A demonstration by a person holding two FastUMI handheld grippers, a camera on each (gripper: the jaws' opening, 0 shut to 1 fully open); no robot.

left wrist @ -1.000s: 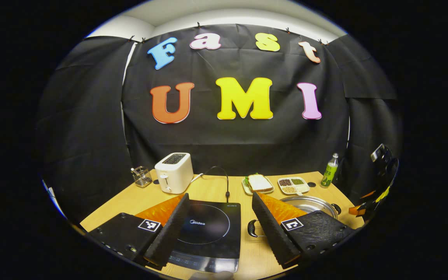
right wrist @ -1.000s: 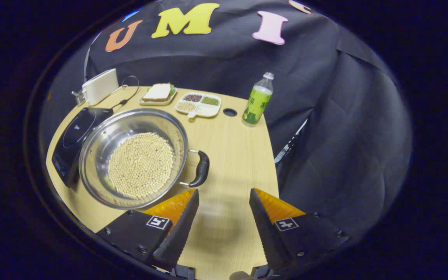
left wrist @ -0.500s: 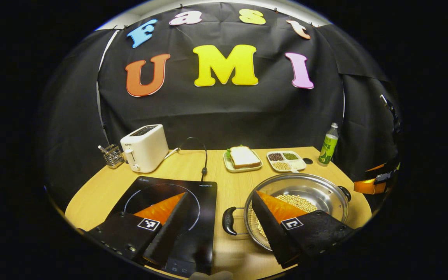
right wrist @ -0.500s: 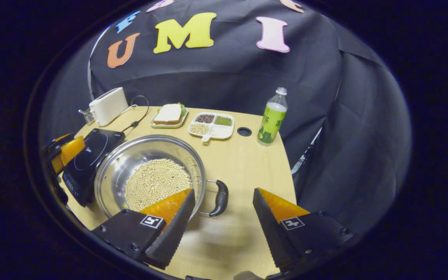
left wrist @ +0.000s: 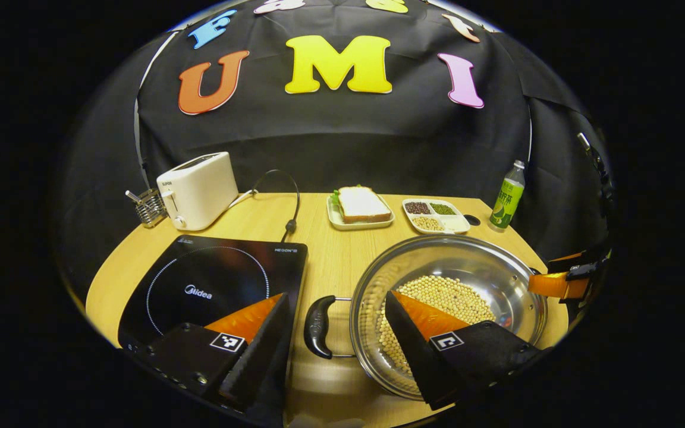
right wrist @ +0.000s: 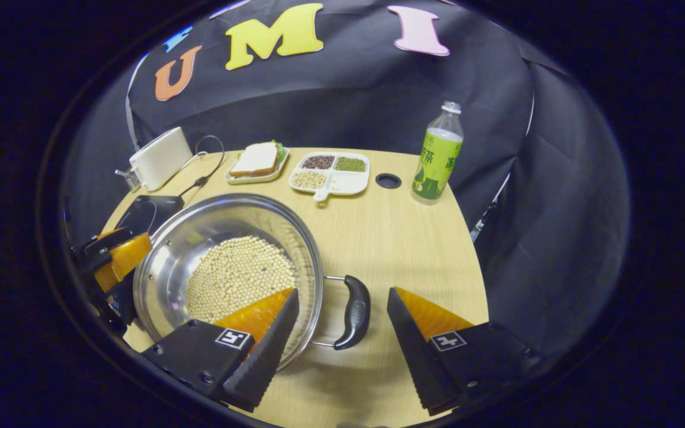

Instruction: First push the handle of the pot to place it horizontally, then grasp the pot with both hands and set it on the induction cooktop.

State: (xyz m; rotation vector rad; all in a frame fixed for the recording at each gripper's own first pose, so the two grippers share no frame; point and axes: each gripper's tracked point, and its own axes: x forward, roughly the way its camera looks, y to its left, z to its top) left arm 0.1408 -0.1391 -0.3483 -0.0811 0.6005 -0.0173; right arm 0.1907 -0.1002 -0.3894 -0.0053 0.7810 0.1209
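Both grippers, left [left wrist: 336, 333] and right [right wrist: 342, 333], gape wide and hold nothing, each straddling a handle of the bean-filled pot [left wrist: 449, 279] standing on the table [right wrist: 390, 238] beside the cooktop [left wrist: 211, 285].

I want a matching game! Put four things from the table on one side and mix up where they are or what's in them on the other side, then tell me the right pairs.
Things:
1. pot
2. toaster
3. bottle
4. sandwich

Places or states:
A. lying on a small plate
B. standing near the table's far right edge
C. holding pale beans
D. beside the wire basket, far left

Pairs: 1-C, 2-D, 3-B, 4-A
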